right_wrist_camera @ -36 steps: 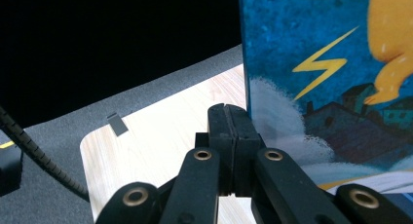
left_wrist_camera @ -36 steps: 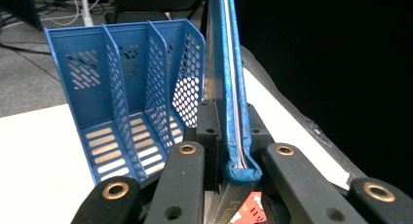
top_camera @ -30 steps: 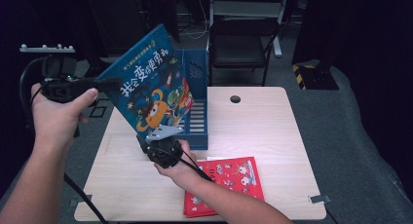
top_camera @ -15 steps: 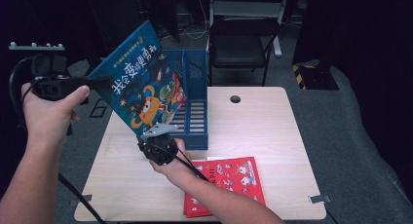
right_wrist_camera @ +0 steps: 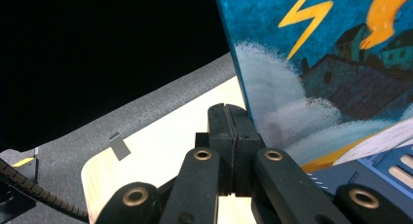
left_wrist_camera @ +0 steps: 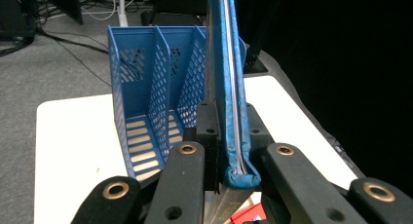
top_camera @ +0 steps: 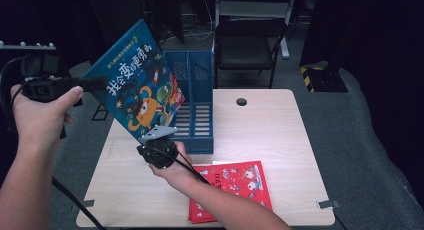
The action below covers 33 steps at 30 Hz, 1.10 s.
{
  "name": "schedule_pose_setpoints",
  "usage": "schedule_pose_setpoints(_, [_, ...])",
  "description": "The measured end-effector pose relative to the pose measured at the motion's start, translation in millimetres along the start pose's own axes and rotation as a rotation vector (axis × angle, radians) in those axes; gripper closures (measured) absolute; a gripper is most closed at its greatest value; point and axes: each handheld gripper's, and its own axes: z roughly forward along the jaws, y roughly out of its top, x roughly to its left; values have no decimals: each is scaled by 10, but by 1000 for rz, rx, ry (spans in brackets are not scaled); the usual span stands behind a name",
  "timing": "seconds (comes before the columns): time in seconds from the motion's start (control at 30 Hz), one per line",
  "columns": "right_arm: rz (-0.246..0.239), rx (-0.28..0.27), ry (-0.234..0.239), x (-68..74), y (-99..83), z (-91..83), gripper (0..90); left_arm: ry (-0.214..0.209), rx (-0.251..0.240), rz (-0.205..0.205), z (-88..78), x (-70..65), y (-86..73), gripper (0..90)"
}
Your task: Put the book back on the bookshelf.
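Observation:
A blue picture book [top_camera: 142,85] hangs tilted in the air, above the table's left side and in front of a blue file rack [top_camera: 200,107]. My left gripper [top_camera: 100,83] is shut on the book's upper left corner. In the left gripper view the book's edge [left_wrist_camera: 231,87] stands pinched between the pads of the left gripper [left_wrist_camera: 229,131], with the rack [left_wrist_camera: 151,87] behind. My right gripper [top_camera: 160,140] sits at the book's lowest corner. In the right gripper view the right gripper [right_wrist_camera: 229,119] has its pads pressed together, and the book's cover [right_wrist_camera: 316,63] lies just to their right.
A red book [top_camera: 232,185] lies flat near the front edge of the wooden table [top_camera: 265,135]. The table has a round cable hole [top_camera: 241,101]. A black chair [top_camera: 245,45] stands behind the table. Grey carpet surrounds it.
The book's top and my left hand have shifted a little to the left. The right gripper followed slightly left under the book's lower corner.

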Motion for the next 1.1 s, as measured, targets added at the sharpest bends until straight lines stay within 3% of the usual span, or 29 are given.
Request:
schedule_pose_setpoints(0.87, [-22, 30, 35, 141, -7, 297, 900, 39, 12, -57, -147, 329, -150, 829])
schedule_pose_setpoints(1.1, [-50, 40, 40, 159, -12, 374, 900, 53, 17, -77, -163, 411, -196, 829])
